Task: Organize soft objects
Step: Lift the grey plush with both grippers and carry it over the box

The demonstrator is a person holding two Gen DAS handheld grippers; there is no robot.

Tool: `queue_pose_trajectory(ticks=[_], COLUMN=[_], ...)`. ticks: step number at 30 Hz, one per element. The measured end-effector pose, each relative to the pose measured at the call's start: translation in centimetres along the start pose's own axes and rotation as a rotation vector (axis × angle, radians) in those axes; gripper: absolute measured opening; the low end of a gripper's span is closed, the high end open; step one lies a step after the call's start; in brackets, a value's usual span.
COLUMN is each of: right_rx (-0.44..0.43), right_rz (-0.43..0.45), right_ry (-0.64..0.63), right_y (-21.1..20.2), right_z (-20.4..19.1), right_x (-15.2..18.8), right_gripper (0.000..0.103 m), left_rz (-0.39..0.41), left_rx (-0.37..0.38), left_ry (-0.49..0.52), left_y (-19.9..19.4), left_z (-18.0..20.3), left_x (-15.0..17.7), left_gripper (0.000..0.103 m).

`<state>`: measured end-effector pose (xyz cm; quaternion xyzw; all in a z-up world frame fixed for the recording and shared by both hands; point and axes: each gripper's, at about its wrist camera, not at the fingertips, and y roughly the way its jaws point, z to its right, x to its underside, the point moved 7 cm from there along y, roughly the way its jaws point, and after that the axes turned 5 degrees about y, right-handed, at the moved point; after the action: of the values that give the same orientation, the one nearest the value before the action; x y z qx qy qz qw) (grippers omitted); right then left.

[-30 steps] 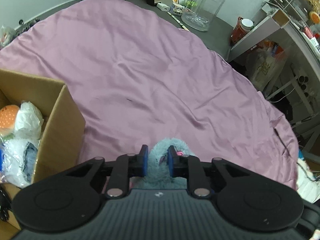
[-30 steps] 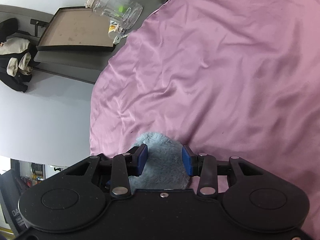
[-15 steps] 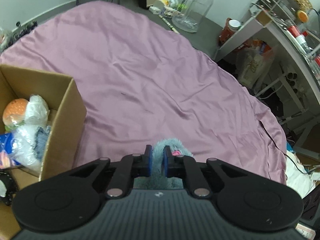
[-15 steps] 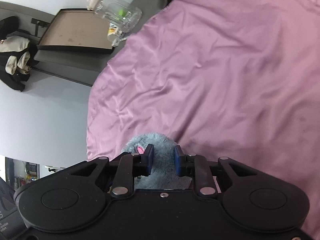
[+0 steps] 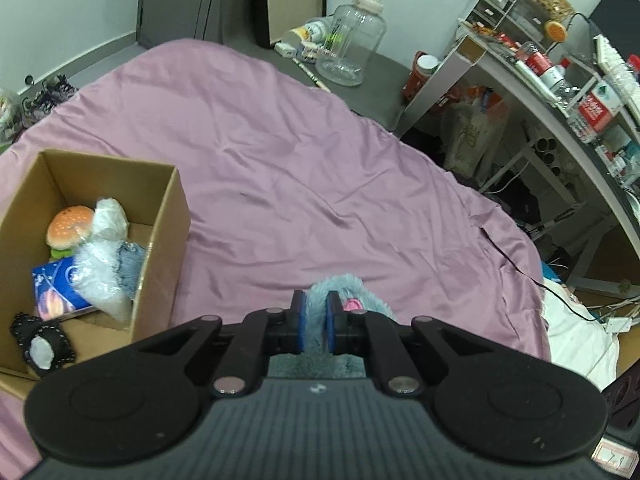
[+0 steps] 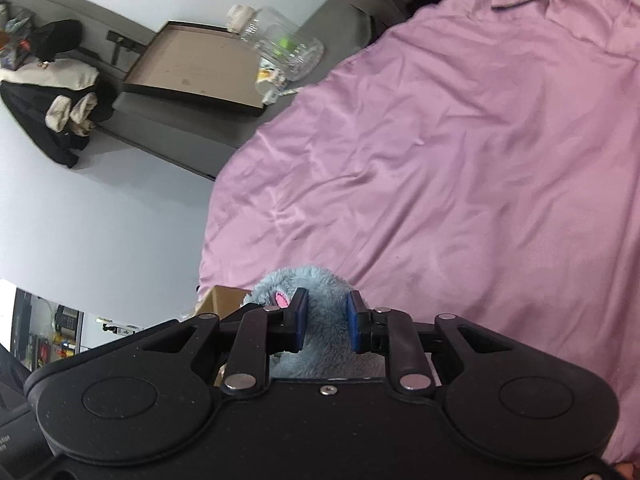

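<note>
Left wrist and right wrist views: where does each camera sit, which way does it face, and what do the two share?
Left wrist: on the left gripper, looking down along its fingers across the purple sheet to the cardboard box; its pads pinch the blue plush toy.
Right wrist: on the right gripper, tilted, facing the sheet's edge, floor and clear jug; pads squeeze the toy.
Shared: toy, sheet, jug, box.

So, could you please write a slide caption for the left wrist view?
Left tongs pinch a blue plush toy above the purple sheet, beside the cardboard box.
</note>
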<state>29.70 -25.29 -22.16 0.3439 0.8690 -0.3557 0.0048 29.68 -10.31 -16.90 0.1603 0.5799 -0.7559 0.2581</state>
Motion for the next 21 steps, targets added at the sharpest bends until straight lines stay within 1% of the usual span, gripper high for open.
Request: queue_pose_trajectory(ticks=[6, 9, 13, 17, 21], right_rx=[-0.006, -0.007, -0.021, -0.045, -0.047], right_rz=[0.036, 0.055, 0.088, 0.106, 0.117], right_ry=[-0.031, -0.044, -0.08, -0.11, -0.165], right_y=[-2.1, -3.3, -4.6, -5.5, -5.8], right_z=[-1.0, -1.7, -2.9, -4.3, -6.2], right_x=[2.1, 3.4, 4.5, 5.5, 6.7], right_gripper=[0.02, 0.02, 0.02, 0.02, 0.02], left_rz=[0.013, 0.019, 0.047, 0.07, 0.095], left_rx=[0.0, 0.012, 0.024, 0.039, 0.034], left_ry=[0.033, 0.032, 0.054, 0.047, 0.045], left_y=[-2.5, -3.8, -5.8, -7.7, -9.4], left_z=[-0.3, -0.8, -1.2, -2.1, -3.3], left_x=[1.0, 1.5, 1.7, 1.6, 1.5], left_gripper=[0.008, 0.008, 0.008, 0.008, 0.008])
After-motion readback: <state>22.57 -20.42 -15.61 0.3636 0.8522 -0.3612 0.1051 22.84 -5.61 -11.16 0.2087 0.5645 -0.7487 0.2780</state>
